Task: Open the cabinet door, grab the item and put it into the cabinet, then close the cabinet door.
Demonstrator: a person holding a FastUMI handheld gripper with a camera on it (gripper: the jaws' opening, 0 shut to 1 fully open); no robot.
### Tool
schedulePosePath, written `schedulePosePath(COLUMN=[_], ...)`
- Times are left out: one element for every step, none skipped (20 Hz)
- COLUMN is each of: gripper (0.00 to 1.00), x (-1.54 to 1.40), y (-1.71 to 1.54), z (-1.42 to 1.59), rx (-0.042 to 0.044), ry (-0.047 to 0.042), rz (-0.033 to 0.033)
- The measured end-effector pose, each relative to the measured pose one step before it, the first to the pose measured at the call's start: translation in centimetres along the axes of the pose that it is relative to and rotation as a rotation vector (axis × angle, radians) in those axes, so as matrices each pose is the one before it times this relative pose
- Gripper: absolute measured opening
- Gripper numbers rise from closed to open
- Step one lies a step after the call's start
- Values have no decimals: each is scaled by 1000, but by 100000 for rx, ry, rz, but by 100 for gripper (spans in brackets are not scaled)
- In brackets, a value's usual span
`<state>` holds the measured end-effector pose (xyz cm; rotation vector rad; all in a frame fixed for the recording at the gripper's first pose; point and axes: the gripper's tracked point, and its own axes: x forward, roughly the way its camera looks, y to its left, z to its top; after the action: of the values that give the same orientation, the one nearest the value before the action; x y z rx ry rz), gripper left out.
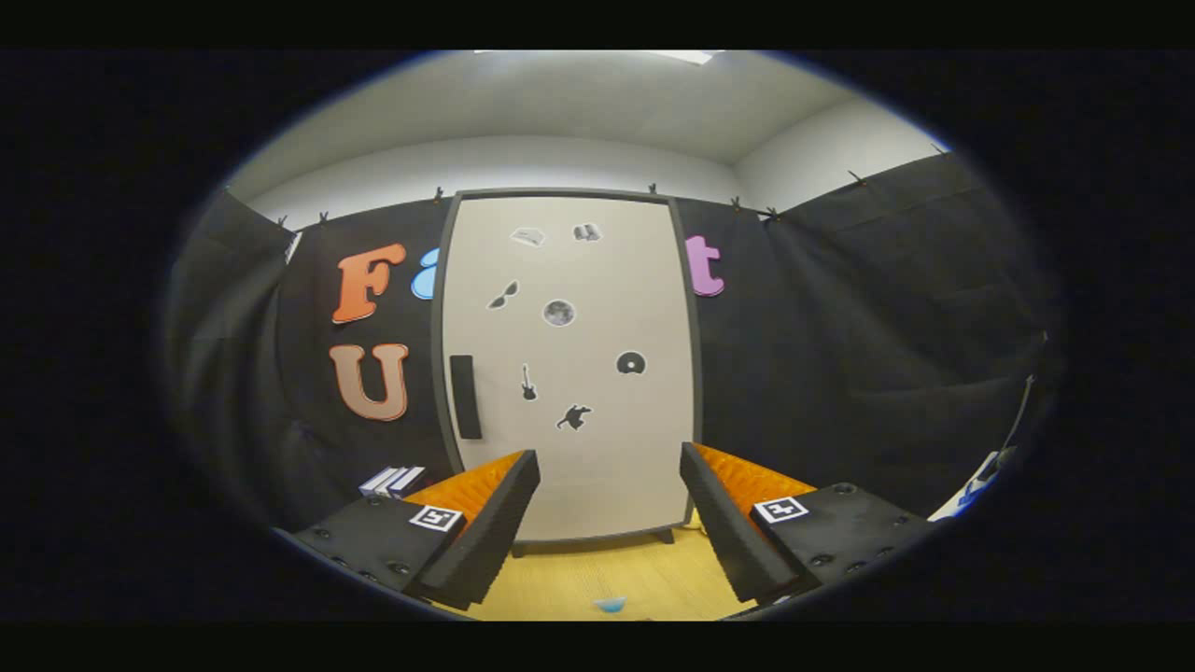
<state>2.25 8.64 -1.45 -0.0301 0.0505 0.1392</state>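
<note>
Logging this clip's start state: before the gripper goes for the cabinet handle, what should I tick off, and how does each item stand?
1. Cabinet door shut, ready to open: ok.
2. Handle in sight, on the door's left side, unobstructed: ok.
3. Gripper open, nothing between the fingers: ok.
4. Fingers lined up with the handle: not ok, they point right of it.
5. Item to store identified: cannot tell; a small blue thing lies on the table between the fingers.

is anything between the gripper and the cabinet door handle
Nothing visible is. The gripper is open, with the closed cabinet door straight ahead beyond its fingers. The dark handle sits on the door's left side, above the left finger, with only bare tabletop before the cabinet.
</note>
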Motion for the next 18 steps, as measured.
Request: schedulePosePath(gripper=[98,98,98,98,98,98,98,98,98,97,97,98,97,97,97,96,94,91], x=[1045,1098,1096,1216,1304,1343,1173,1191,1182,1273,1322,1382,1354,1157,961,965,712,694], y=[1442,1522,1567,1452,1390,1214,1129,1057,912,634,290,-85,-275,-163,-111,-158,-156,-156], z=[-84,-48,50,93,142,-92,36,-126,-21,154,190,1,-104,-8,-51,47,100,186], rx=[-405,-227,-89,-215,-570,-831,-490,157,378,-152,-1343,-2141,-1796,-569,523,1335,1509,725], ry=[539,776,352,413,418,1004,1066,1789,1104,545,97,-47,887,474,934,534,-508,-145], rz=[2556,2673,2764,2362,2170,1575,1524,1344,1107,728,-377,-1650,-2069,-1577,-955,-838,-1220,-1102])
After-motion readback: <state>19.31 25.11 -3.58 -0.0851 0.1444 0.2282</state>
